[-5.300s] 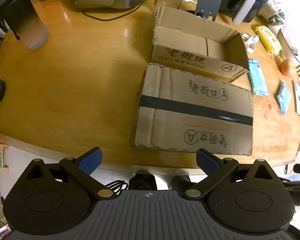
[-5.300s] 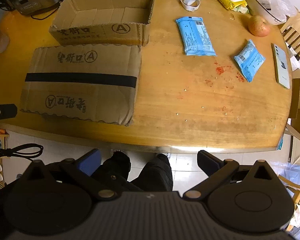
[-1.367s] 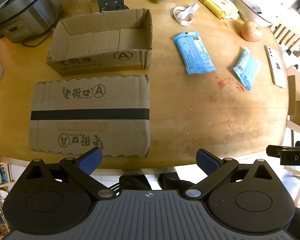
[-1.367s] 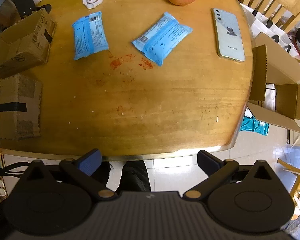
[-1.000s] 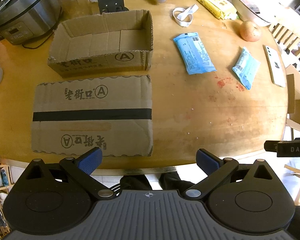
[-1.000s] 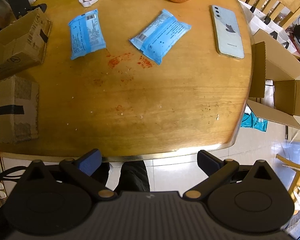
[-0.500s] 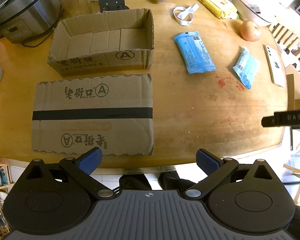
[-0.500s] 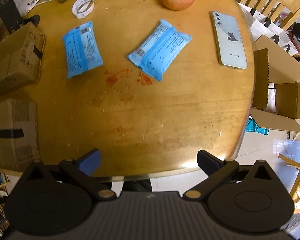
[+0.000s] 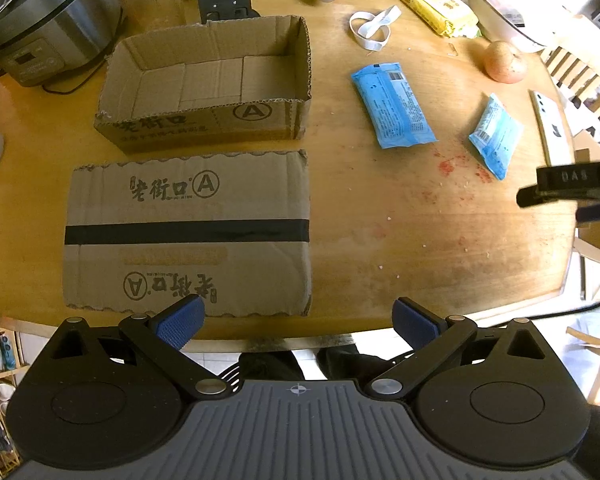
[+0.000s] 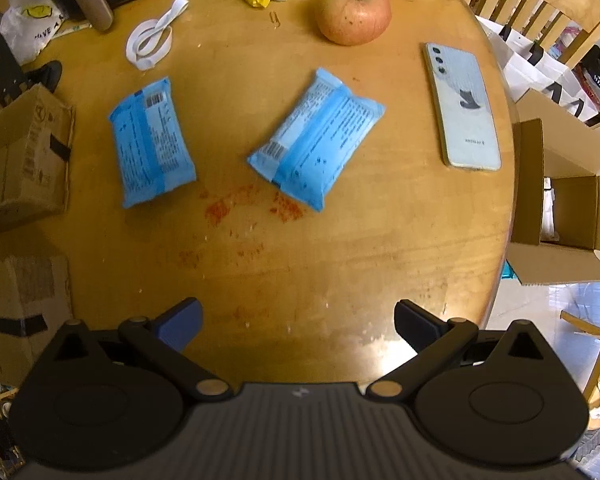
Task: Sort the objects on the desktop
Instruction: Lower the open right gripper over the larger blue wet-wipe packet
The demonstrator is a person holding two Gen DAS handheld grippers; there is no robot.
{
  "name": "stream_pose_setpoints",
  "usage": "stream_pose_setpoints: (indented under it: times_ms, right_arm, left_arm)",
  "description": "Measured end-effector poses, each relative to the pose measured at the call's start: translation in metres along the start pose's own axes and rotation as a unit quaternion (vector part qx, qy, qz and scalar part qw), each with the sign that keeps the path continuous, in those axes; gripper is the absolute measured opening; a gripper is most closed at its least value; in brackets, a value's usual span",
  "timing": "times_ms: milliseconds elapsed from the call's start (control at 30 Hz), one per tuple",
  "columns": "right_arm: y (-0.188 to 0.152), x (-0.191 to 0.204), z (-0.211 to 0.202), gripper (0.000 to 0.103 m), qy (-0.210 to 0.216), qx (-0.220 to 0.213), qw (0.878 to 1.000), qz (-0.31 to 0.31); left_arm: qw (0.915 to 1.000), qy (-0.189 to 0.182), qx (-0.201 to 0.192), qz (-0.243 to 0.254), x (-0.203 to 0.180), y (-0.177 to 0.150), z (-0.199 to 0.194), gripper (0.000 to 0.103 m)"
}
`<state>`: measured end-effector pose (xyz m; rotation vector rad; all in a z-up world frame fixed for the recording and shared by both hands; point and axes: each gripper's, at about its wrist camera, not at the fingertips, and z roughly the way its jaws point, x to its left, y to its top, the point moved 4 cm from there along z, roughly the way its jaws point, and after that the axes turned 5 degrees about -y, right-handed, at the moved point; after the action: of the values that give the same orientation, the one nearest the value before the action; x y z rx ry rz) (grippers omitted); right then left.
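Your right gripper (image 10: 296,320), fingers spread wide and empty, faces two blue packets (image 10: 316,136) lying right of the open box (image 9: 204,80); your left gripper (image 9: 296,320) is likewise. Judged: a packet pickup.

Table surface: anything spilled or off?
Yes. Reddish smears stain the wooden table just in front of the two blue packets, with pale crumbs scattered nearby. The second packet lies skewed. Nothing looks damaged; the open cardboard box is empty.
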<state>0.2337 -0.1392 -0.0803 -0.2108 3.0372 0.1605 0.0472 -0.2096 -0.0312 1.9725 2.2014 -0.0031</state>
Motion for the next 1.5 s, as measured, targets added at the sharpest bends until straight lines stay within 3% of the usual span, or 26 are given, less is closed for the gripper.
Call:
stream_pose_setpoints:
  times_ms: [1100, 1500]
  right_arm:
    - [0.113, 0.002, 0.033, 0.103, -0.015, -0.017, 0.999, 0.032]
    - [0.14, 0.0, 0.037, 0.103, -0.019, -0.018, 0.999, 0.042]
  left_arm:
    - [0.9999, 0.003, 0.0, -0.015, 0.018, 0.001, -0.004, 0.103]
    - [0.9998, 0.005, 0.0, -0.018, 0.02, 0.001, -0.004, 0.103]
